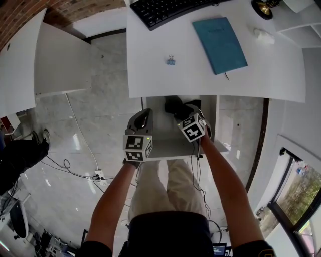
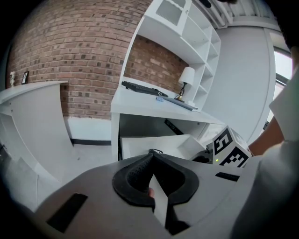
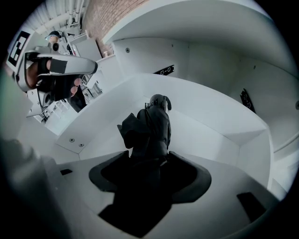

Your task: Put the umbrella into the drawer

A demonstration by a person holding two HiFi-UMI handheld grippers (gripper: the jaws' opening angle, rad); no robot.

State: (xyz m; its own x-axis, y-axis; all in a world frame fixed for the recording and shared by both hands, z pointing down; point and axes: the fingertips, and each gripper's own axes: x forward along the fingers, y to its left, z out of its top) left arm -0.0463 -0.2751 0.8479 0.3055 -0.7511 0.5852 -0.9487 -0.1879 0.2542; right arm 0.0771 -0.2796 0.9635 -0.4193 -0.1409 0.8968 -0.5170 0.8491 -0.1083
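Steeply angled downward, right gripper (image 3: pixel 149 158) clamping umbrella (image 3: pixel 153 123) inside drawer (image 3: pixel 212 133)

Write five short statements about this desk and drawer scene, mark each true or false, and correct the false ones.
1. The right claw grips a black umbrella. True.
2. The drawer is shut. False: it stands pulled out under the desk.
3. A teal notebook lies on the desk. True.
4. The keyboard sits in the drawer. False: it is on the desk.
5. The binder clip rests on the notebook. False: it lies on bare desk, apart from the notebook.
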